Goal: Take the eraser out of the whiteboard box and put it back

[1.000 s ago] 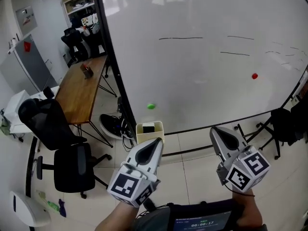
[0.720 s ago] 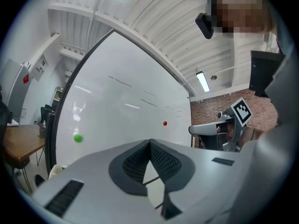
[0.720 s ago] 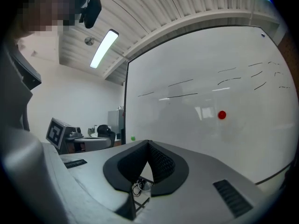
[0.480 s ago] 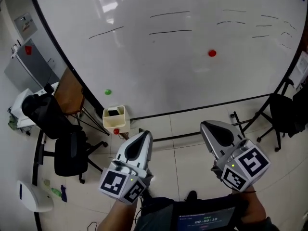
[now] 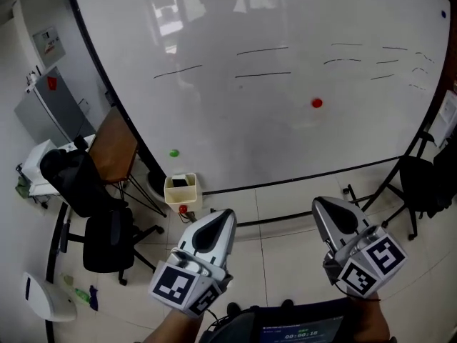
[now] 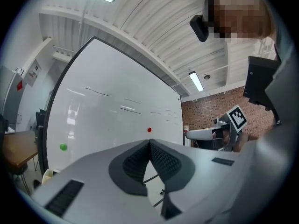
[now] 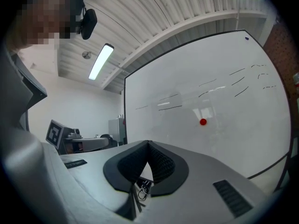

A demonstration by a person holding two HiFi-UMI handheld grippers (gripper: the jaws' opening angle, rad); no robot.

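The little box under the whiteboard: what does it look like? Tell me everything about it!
The box is small, pale yellow and open on top, and it looks like plastic. It stands upright at the lower left edge of the whiteboard; how it is fixed there cannot be made out. A dark thing lies inside, probably the eraser. A small red thing shows just below the box.

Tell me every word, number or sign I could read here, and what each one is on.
Small screen at the bottom edge of the head view: a row of digits like a timer, too small to read surely.
Whiteboard: only short dark strokes, no readable words.
Wall notice at upper left: too small to read.
Marker cubes on the tongs: black-and-white square patterns, no letters.
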